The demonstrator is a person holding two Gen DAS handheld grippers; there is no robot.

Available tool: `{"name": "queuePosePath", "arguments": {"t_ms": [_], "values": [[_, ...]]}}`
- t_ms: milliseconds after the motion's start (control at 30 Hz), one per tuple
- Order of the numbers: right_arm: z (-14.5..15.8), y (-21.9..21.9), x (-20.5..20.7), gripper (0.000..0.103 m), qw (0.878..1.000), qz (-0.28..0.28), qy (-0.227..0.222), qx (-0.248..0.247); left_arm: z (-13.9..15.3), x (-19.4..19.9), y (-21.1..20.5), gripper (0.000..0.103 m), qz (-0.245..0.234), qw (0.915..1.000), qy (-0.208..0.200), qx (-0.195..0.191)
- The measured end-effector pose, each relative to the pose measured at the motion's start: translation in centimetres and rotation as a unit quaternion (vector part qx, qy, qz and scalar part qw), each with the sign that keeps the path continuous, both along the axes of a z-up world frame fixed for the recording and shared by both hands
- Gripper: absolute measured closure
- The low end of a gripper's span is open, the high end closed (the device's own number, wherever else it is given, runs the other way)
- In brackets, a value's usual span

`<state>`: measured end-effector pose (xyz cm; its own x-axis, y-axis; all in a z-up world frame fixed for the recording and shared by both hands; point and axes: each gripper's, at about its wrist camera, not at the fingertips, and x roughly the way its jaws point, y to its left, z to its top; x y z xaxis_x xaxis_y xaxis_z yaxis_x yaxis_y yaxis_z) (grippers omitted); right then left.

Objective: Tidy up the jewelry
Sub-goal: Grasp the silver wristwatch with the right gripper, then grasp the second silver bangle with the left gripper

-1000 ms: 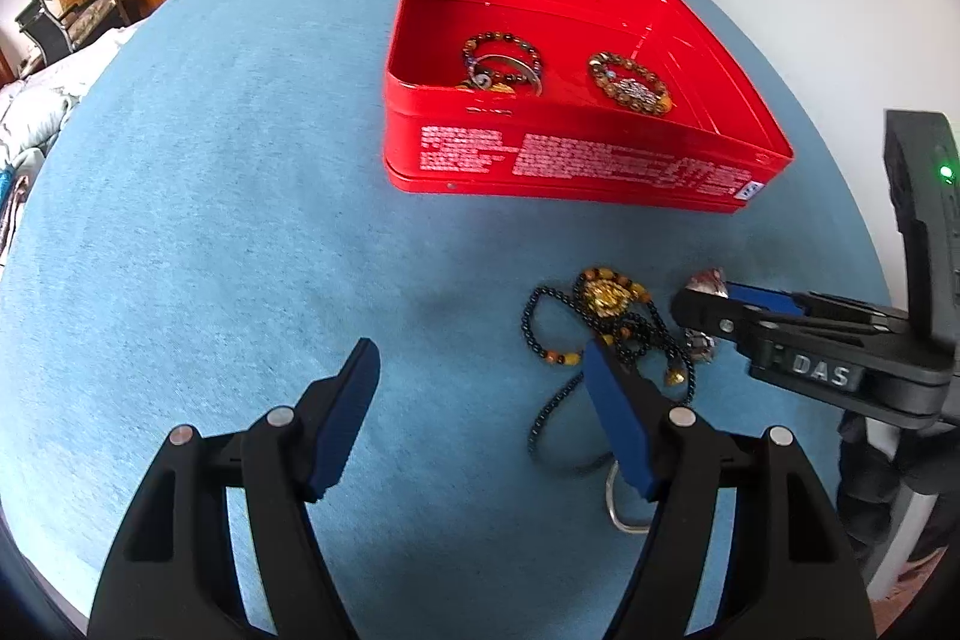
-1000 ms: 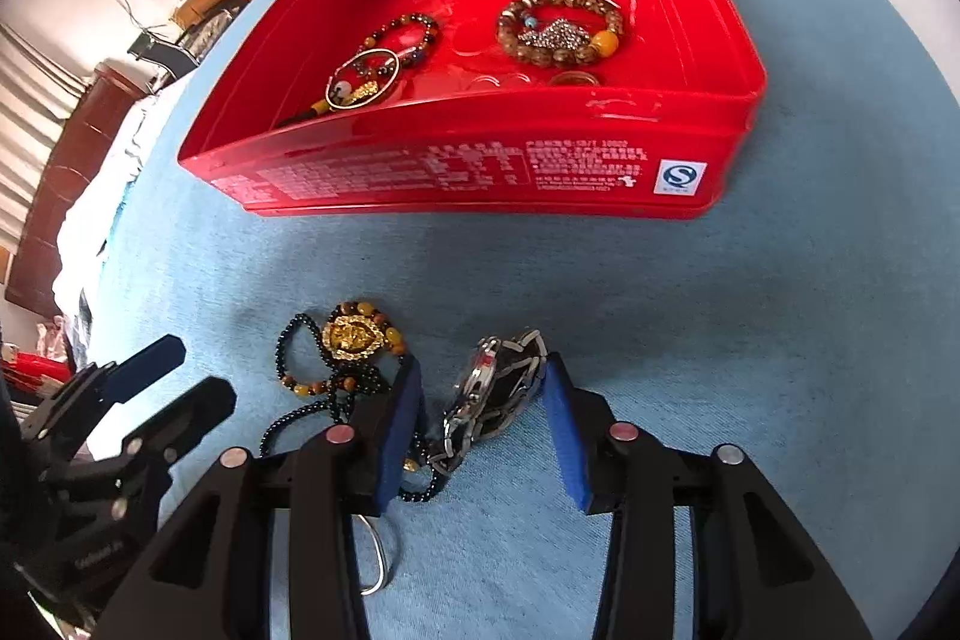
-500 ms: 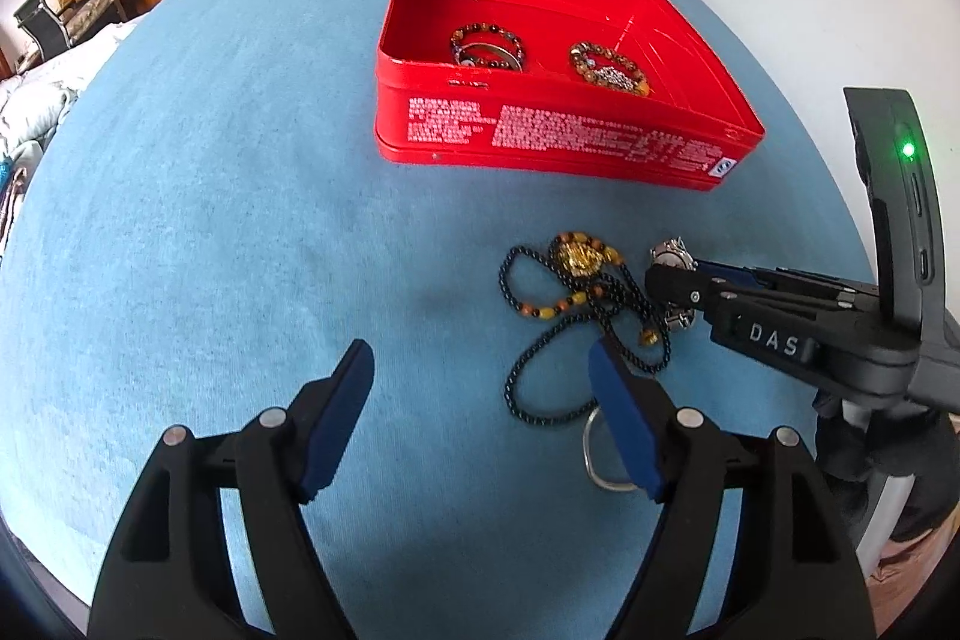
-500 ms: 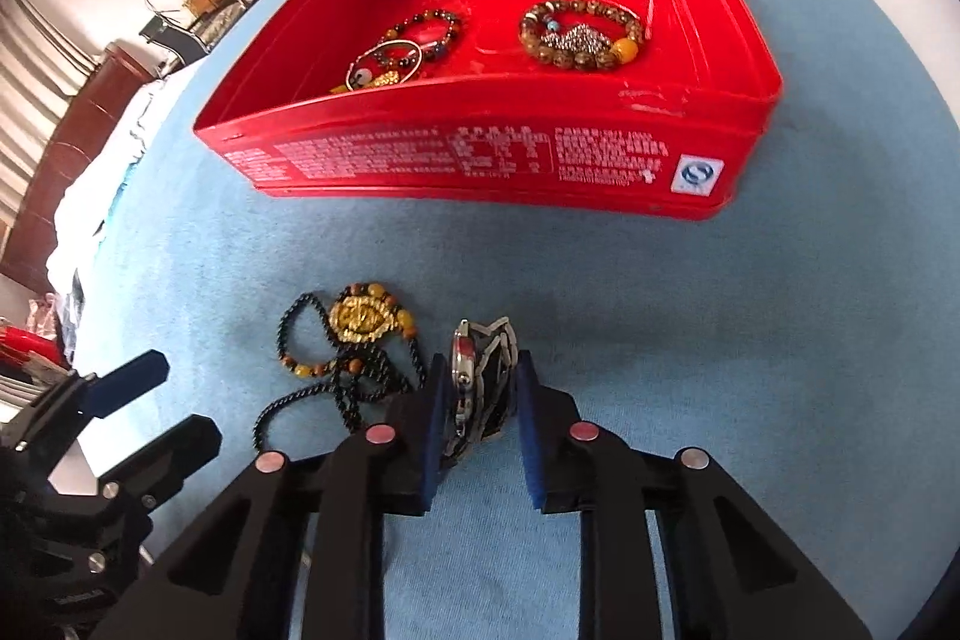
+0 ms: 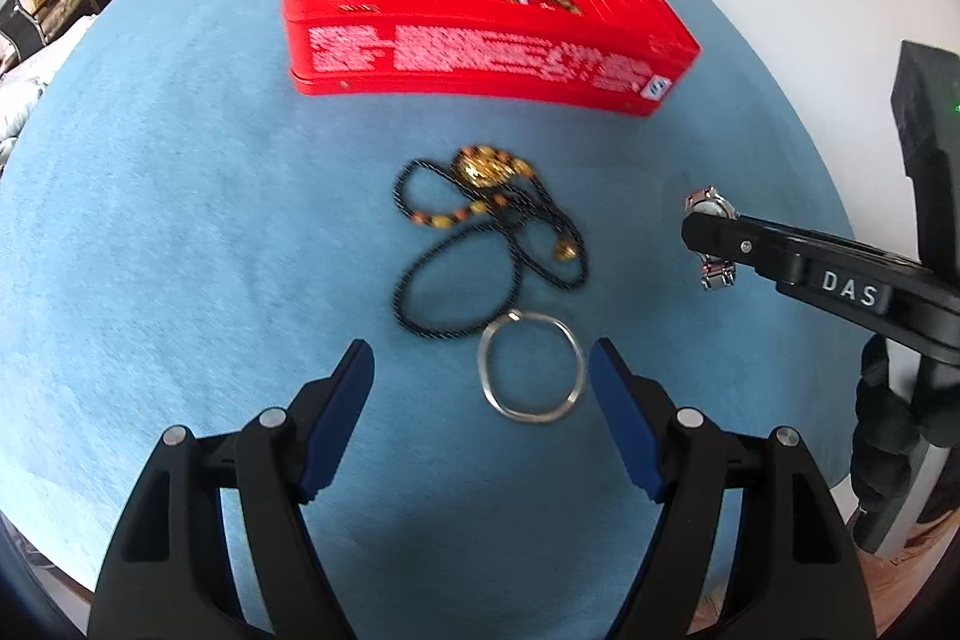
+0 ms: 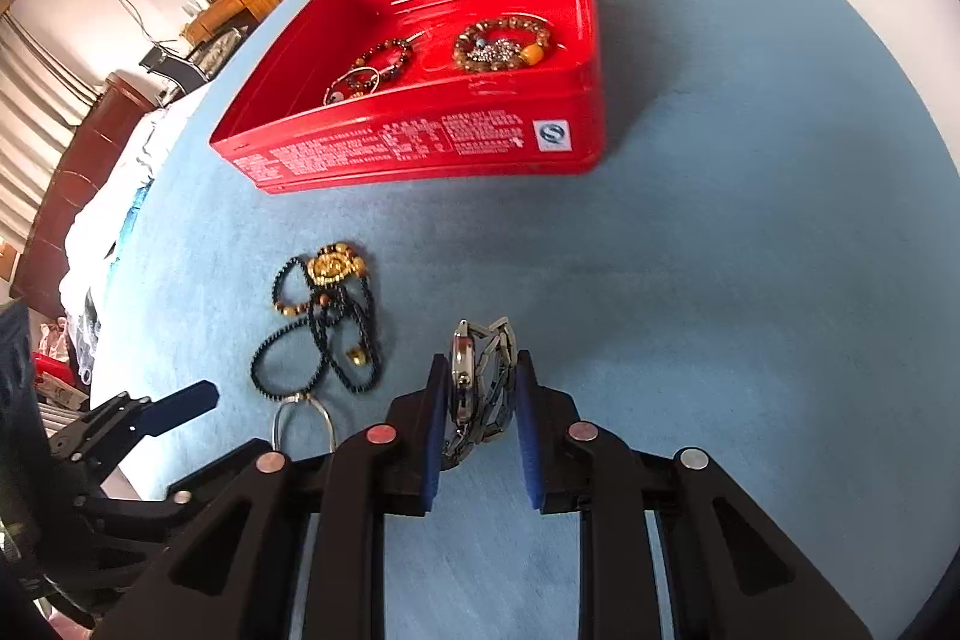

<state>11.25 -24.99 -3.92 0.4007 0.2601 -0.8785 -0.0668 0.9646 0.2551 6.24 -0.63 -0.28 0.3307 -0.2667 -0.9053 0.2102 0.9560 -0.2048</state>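
While clamped edge-on between the blue pads of the right gripper, silver metal-link wristwatch raised clear of the light blue cloth.

Left gripper spread wide with nothing between its fingers, poised just short of a thin silver bangle; beyond that, black beaded necklace with gold pendant lying loose on the cloth; farther off, open red rectangular tin holding a dark beaded bracelet and a brown beaded bracelet.
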Motion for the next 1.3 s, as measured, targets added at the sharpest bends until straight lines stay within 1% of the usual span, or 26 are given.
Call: {"name": "queuePosePath", "arguments": {"t_ms": [167,333,467,533,600,667,700,733,900,967,1100,1300], "values": [[-0.3,-0.2,-0.7,0.082,1.0,0.007,0.002,0.007,-0.7,-0.3,-1.5,0.03,0.002,0.9999,0.008,0.012],[-0.3,-0.5,-1.4,0.082,1.0,0.012,-0.003,0.01,-1.9,0.3,-2.5,0.03,0.011,0.9994,0.022,0.025],[-0.3,-0.9,-1.6,0.082,1.0,0.011,-0.007,0.012,-2.3,0.7,-3.1,0.031,0.017,0.9991,0.024,0.031],[-0.4,-1.0,-1.6,0.082,1.0,0.012,-0.007,0.014,-2.4,0.9,-3.5,0.037,0.018,0.999,0.024,0.034],[-0.5,-1.3,-1.7,0.082,1.0,0.013,-0.007,0.016,-2.5,0.8,-3.8,0.046,0.015,0.9988,0.023,0.04],[-0.6,-1.4,-1.6,0.082,1.0,0.013,-0.006,0.018,-2.6,0.8,-4.3,0.052,0.012,0.9986,0.02,0.047],[-0.6,-1.5,-1.6,0.082,1.0,0.012,-0.005,0.02,-2.7,0.8,-4.5,0.058,0.008,0.9986,0.018,0.05],[-0.7,-1.5,-1.5,0.082,1.0,0.012,-0.005,0.02,-3.0,1.1,-5.4,0.058,0.006,0.9984,0.016,0.054],[-0.8,-1.5,-1.5,0.082,1.0,0.013,-0.003,0.021,-3.1,1.1,-6.0,0.059,0.003,0.9987,0.013,0.049],[-0.9,-1.4,-1.5,0.082,1.0,0.015,-0.003,0.02,-2.8,1.0,-5.8,0.059,0.004,0.9991,0.016,0.04],[-0.7,-0.9,-1.4,0.082,1.0,0.019,-0.004,0.016,-2.5,0.8,-5.3,0.059,0.006,0.9994,0.013,0.033],[-0.3,0.1,-1.5,0.082,0.999,0.03,-0.008,0.011,-0.8,0.7,-3.8,0.059,0.019,0.9996,-0.009,0.019]]}}
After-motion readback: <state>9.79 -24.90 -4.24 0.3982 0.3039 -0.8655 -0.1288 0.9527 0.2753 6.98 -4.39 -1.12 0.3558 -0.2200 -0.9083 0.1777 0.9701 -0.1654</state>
